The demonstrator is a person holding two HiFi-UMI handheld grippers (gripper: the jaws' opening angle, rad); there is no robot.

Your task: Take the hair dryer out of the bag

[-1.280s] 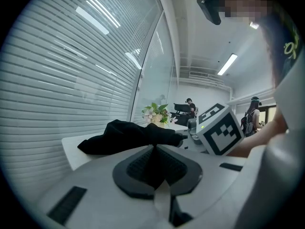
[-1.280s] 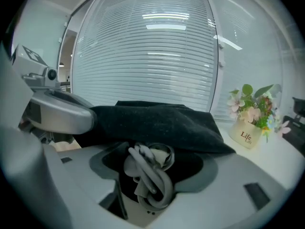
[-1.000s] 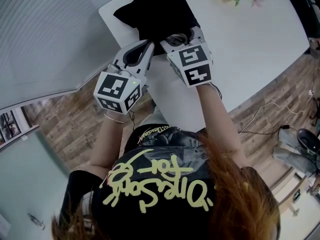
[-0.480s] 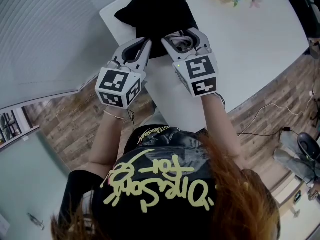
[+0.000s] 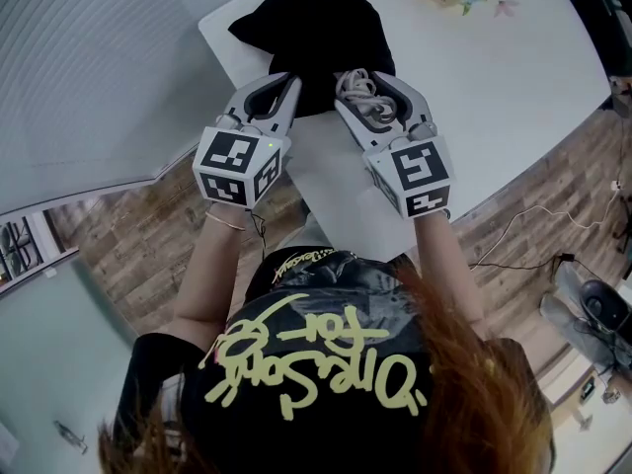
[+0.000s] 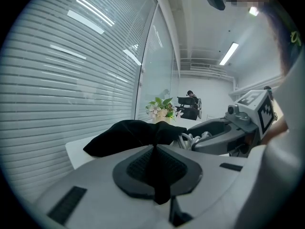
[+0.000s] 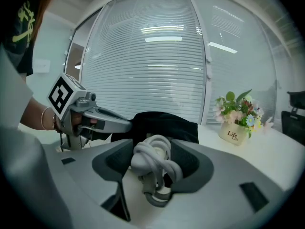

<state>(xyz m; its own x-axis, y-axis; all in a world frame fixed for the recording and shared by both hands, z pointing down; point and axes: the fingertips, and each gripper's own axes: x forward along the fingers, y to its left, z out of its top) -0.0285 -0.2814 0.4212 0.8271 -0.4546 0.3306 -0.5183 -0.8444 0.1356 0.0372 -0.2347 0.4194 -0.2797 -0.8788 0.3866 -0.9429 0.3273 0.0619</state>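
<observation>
Seen from above, on the far left corner of a white table (image 5: 513, 57): a slumped black bag (image 5: 316, 18), mouth turned toward the near edge. Pinched at the near left lip of that mouth by the left gripper (image 5: 286, 82), jaws together on a fold of the dark cloth, with the fabric standing up in a thin ridge between the pads. Just to the right, the right gripper (image 5: 370, 75), jaws apart only by the width of what they hold and pressing from both sides on the hair dryer cord (image 5: 357, 89), a pale grey bundle looped and wound on itself. Held right at the bag's opening, with black cloth directly behind it in the right gripper view. Cannot tell whether the dryer's body hangs under the bundle or sits inside the bag; only a short pale stub showing below the loops. Both grippers side by side, near each other but apart, pointing toward the far side and slightly downward. Farther right on the table, well apart from the bag, a small pot of flowers (image 7: 233, 131) printed "Life". Beyond the table, white slatted blinds (image 7: 152, 56). Below its near edge, wood-patterned floor (image 5: 128, 235)
</observation>
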